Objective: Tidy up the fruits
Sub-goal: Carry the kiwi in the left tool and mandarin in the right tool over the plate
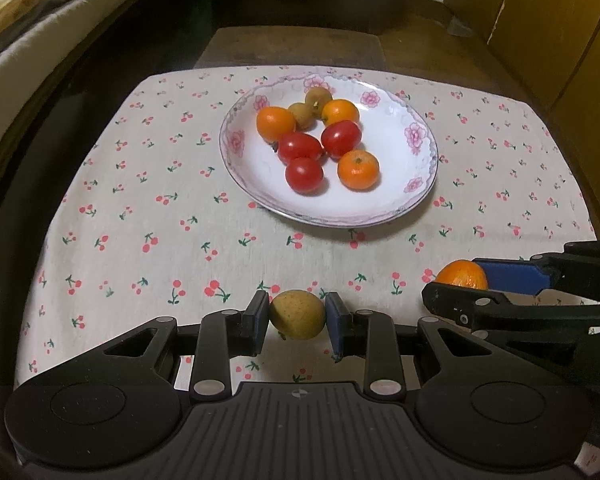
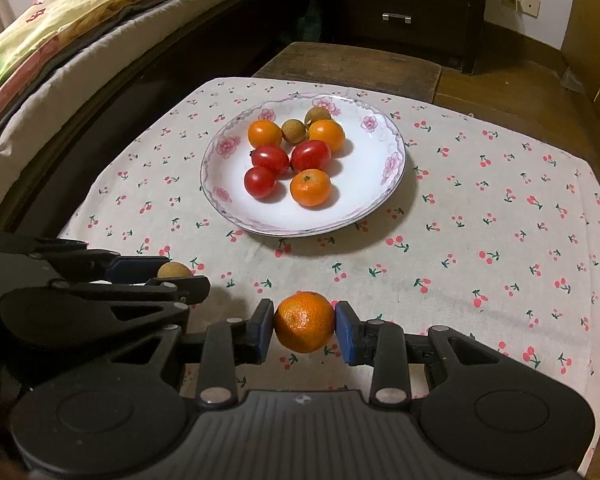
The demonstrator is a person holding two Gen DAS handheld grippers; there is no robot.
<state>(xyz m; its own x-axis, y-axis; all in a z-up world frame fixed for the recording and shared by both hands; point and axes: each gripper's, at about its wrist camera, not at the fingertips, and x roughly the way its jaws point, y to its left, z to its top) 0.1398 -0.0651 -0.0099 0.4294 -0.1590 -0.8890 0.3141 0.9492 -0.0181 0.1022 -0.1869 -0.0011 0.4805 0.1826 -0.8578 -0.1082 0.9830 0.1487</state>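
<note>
My left gripper [image 1: 297,316] is shut on a tan longan [image 1: 297,314], held over the cloth at the table's near edge; it also shows in the right wrist view [image 2: 174,271]. My right gripper [image 2: 305,322] is shut on a small tangerine [image 2: 305,322], also seen in the left wrist view [image 1: 462,275]. A white flowered plate [image 1: 380,196] [image 2: 352,196] sits at the table's middle. It holds three tangerines, three red tomatoes [image 1: 304,175] [image 2: 260,182] and two longans [image 1: 301,114] [image 2: 293,130].
A cherry-print cloth [image 1: 140,220] [image 2: 500,220] covers the small table. A bed [image 2: 60,40] runs along the left. A dark drawer unit [image 2: 400,8] stands behind the table, and wooden furniture [image 1: 560,40] is on the right.
</note>
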